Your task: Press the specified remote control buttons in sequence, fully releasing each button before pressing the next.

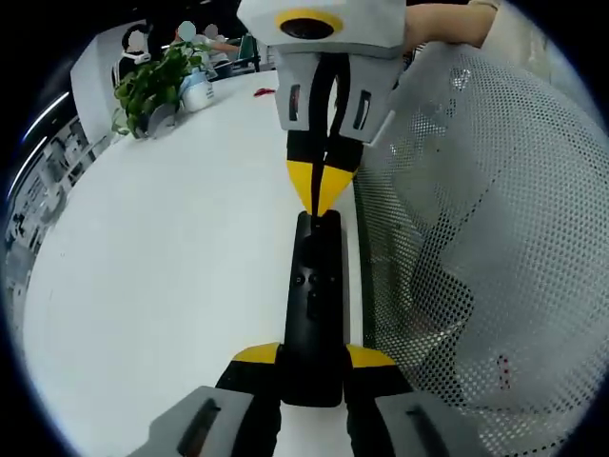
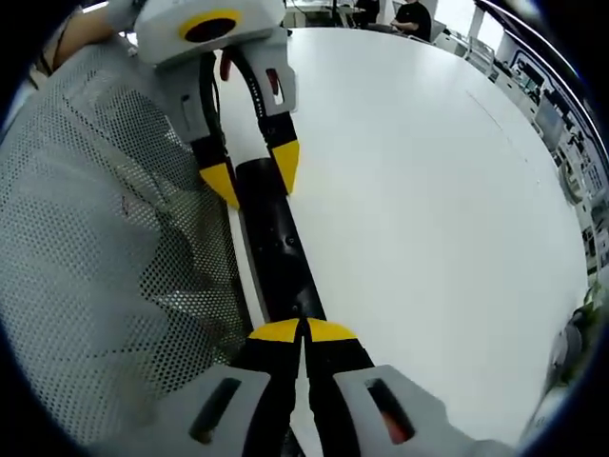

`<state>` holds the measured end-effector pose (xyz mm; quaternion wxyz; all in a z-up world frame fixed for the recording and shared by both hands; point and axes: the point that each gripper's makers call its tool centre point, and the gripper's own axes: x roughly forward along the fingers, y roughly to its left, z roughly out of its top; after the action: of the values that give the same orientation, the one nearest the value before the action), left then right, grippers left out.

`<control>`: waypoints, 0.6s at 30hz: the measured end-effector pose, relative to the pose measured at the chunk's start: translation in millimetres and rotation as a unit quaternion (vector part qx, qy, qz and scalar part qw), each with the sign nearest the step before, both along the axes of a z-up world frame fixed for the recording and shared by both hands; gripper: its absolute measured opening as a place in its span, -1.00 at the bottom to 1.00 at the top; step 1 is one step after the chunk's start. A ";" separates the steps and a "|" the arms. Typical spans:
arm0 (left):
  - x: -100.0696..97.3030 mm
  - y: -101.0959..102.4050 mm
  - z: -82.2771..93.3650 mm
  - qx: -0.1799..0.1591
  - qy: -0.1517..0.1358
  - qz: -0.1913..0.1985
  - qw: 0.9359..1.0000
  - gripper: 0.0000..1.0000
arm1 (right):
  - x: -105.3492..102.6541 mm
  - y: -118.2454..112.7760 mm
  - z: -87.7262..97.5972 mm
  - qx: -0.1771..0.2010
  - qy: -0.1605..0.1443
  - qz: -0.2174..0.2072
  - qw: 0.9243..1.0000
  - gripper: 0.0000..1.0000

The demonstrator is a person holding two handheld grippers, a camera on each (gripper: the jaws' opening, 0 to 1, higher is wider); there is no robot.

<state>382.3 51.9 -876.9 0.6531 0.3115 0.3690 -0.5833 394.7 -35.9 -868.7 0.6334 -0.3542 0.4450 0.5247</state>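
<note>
A long black remote control point(image 1: 316, 286) lies lengthwise along the edge of the white table point(image 1: 171, 267). My left gripper point(image 1: 314, 355) is shut on its near end, one yellow-tipped jaw on each side. My right gripper point(image 1: 322, 195) comes in from the far side with its yellow tips together, resting on the remote's far end. In the right gripper view, the right gripper point(image 2: 304, 330) is shut, its tips down on the remote point(image 2: 276, 238). Beyond it the left gripper point(image 2: 252, 171) clamps the other end.
White mesh fabric point(image 1: 476, 238) hangs close beside the remote, off the table edge, and appears again as mesh fabric point(image 2: 95, 238). A potted plant point(image 1: 157, 81) and a bottle point(image 1: 197, 90) stand at the table's far side. Desks and a seated person point(image 2: 414, 14) lie beyond the table point(image 2: 428, 190).
</note>
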 end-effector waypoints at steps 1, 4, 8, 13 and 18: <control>0.1 0.0 0.0 0.000 0.000 0.000 1.000 -0.52 | 0.0 0.1 0.0 -0.001 0.000 0.001 1.000 -1.00; 0.2 -0.1 0.0 -0.001 0.000 0.000 1.000 -0.52 | -0.1 0.5 -0.3 -0.006 -0.003 0.005 1.000 -1.00; 0.3 -0.1 0.0 -0.001 0.000 -0.001 1.000 -0.52 | 0.6 1.1 -1.2 -0.015 -0.001 0.009 1.000 -1.00; 0.4 0.0 0.1 -0.003 0.001 0.000 1.000 -0.52 | 1.7 1.3 -2.5 -0.034 0.016 -0.007 0.999 -1.00; 0.6 -0.2 0.0 -0.003 0.002 -0.001 1.000 -0.51 | 1.0 1.0 -3.0 -0.050 0.017 -0.013 0.999 -1.00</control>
<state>383.0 51.6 -877.0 0.6532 0.3087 0.3681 -0.5853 395.8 -35.0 -871.7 0.6142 -0.3705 0.4856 0.4997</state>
